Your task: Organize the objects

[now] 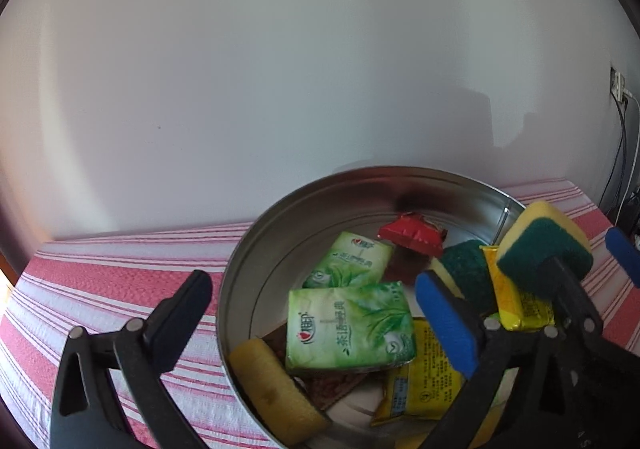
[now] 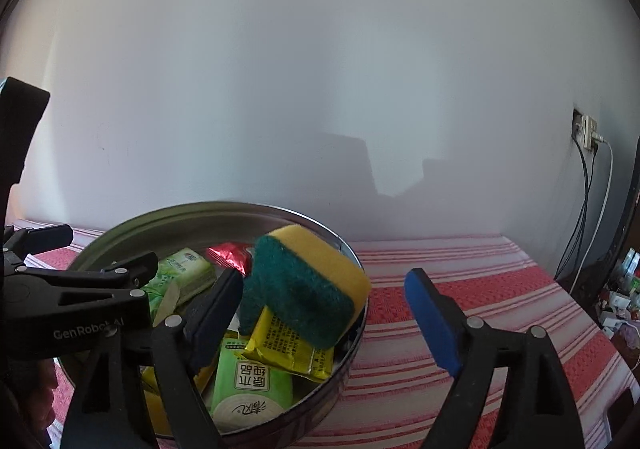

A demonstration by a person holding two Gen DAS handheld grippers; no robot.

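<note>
A round metal tin (image 1: 256, 233) (image 2: 348, 345) stands on the red-striped cloth. It holds green tissue packs (image 1: 348, 329) (image 2: 180, 269), yellow packets (image 1: 424, 381) (image 2: 288, 345), a red wrapper (image 1: 412, 233) (image 2: 228, 253) and sponges (image 1: 272, 381). My right gripper (image 2: 324, 309) is open. A yellow-and-green sponge (image 2: 312, 289) (image 1: 544, 245) sits between its fingers against the left pad, over the tin's right side. My left gripper (image 1: 320, 313) is open and empty, its fingers straddling the tin's left rim.
The striped cloth (image 2: 460, 269) (image 1: 100, 277) covers the table up to a white wall. A wall socket with cables (image 2: 586, 133) is at the right. Clutter (image 2: 616, 301) lies beyond the table's right edge.
</note>
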